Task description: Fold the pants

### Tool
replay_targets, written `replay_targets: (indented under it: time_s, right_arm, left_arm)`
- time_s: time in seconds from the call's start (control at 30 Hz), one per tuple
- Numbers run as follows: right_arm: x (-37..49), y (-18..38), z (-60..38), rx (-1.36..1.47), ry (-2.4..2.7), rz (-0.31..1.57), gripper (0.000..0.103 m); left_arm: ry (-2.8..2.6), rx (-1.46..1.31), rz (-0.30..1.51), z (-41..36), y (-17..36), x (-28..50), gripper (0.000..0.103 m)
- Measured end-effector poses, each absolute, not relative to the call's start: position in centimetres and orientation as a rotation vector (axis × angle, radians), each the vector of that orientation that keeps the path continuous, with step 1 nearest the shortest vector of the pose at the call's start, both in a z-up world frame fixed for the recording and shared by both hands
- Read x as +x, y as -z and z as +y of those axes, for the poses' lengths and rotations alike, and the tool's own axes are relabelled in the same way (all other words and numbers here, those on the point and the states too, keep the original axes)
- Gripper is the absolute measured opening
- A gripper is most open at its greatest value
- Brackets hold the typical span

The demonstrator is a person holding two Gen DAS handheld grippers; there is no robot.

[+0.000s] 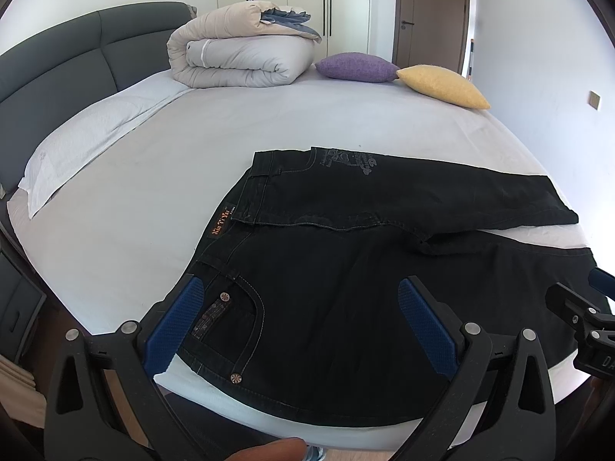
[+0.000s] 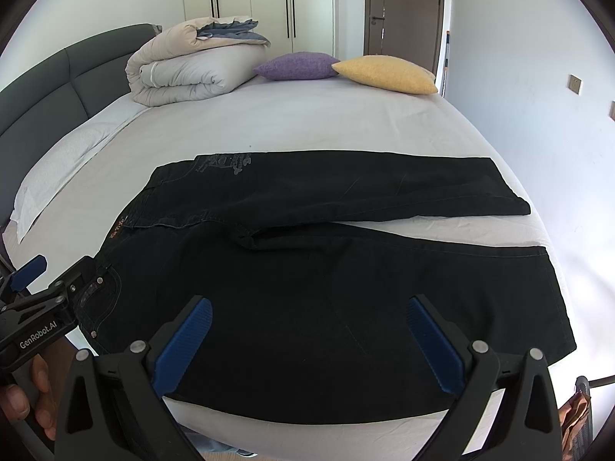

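Black jeans (image 1: 346, 269) lie spread flat on the white bed sheet (image 1: 192, 146), waistband to the left, both legs running right, the far leg angled away from the near one. They also show in the right wrist view (image 2: 326, 269). My left gripper (image 1: 300, 299) is open, hovering over the near hip pocket by the bed's front edge. My right gripper (image 2: 311, 315) is open above the near leg's thigh. Each gripper shows at the edge of the other's view: right gripper (image 1: 584, 307), left gripper (image 2: 50, 288).
A folded duvet (image 1: 242, 50), a purple cushion (image 1: 357, 67) and a yellow cushion (image 1: 446, 86) sit at the bed's far side. A white pillow (image 1: 88, 146) lies by the grey headboard (image 1: 57, 73) on the left. Wardrobe and door stand behind.
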State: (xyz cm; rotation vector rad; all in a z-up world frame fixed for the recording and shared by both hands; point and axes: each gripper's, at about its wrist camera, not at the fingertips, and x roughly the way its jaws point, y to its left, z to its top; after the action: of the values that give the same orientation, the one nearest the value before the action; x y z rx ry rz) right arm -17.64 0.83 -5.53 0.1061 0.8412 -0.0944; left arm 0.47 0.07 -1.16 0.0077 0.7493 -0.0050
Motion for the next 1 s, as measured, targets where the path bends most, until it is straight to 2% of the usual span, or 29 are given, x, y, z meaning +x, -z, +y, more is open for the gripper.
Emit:
replay_targets:
  time_s: [0.67,1.0]
  right_arm:
    - [-17.5,6.1,1.7,0.104,0.080,0.855,0.103]
    - [-15.0,6.6,1.6,0.079,0.012,0.886,0.103]
  left_arm:
    - [0.009,0.015,0.753,0.2,1.9,0.5,0.103]
    - [0.054,0.045,0.773,1.5,3.0,4.8,0.103]
